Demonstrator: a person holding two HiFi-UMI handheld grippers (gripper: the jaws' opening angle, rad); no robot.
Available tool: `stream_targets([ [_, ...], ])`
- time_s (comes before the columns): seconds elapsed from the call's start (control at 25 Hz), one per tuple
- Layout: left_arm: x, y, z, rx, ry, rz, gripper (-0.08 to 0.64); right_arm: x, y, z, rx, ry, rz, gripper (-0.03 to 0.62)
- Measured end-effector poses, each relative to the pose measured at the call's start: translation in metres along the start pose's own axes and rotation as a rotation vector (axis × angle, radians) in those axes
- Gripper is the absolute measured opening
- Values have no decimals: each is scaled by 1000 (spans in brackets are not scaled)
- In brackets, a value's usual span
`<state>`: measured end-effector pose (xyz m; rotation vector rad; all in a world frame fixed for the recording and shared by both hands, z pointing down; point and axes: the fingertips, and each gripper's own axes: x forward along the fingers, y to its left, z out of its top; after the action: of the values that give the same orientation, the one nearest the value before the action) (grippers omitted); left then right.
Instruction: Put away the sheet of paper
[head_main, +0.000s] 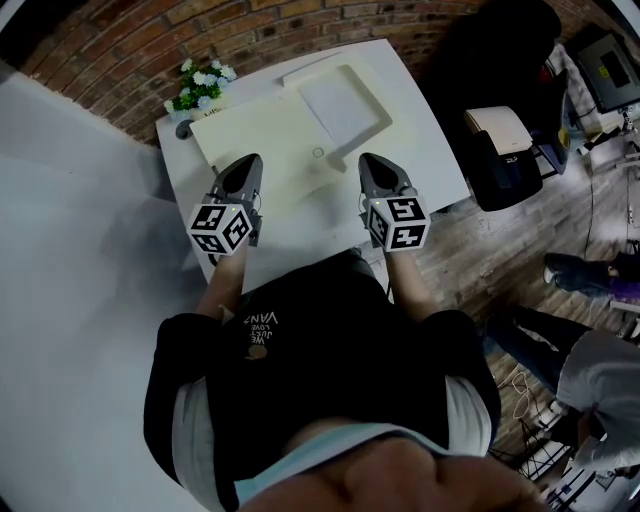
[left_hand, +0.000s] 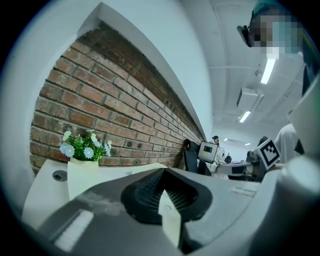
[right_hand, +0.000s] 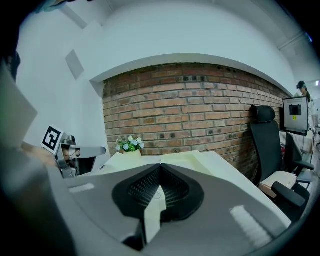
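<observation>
Head view: left hand-held gripper (head_main: 250, 162) and right hand-held gripper (head_main: 369, 162), both pressed together and empty, at white surface's (head_main: 425, 150) near edge. White rectangular paper sheet (head_main: 338, 105) lies in cream moulded tray (head_main: 260, 140); lifting would need its edge.

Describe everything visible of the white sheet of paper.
The sheet of paper is plain white, rectangular, seemingly uncreased. It lies flat in the shallow recess of the cream tray on the white table, edges roughly parallel to the recess walls. Only the tray touches it; the left gripper and right gripper hover nearer the person, clear of it.
</observation>
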<state>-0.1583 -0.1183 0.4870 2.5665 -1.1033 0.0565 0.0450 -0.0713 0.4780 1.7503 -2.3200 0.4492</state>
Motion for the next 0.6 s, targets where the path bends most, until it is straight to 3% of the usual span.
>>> stream_targets([
  [0.6,-14,-5,-13,-3,20,-2,0,-14,0,-5,19,-21,-45,0],
])
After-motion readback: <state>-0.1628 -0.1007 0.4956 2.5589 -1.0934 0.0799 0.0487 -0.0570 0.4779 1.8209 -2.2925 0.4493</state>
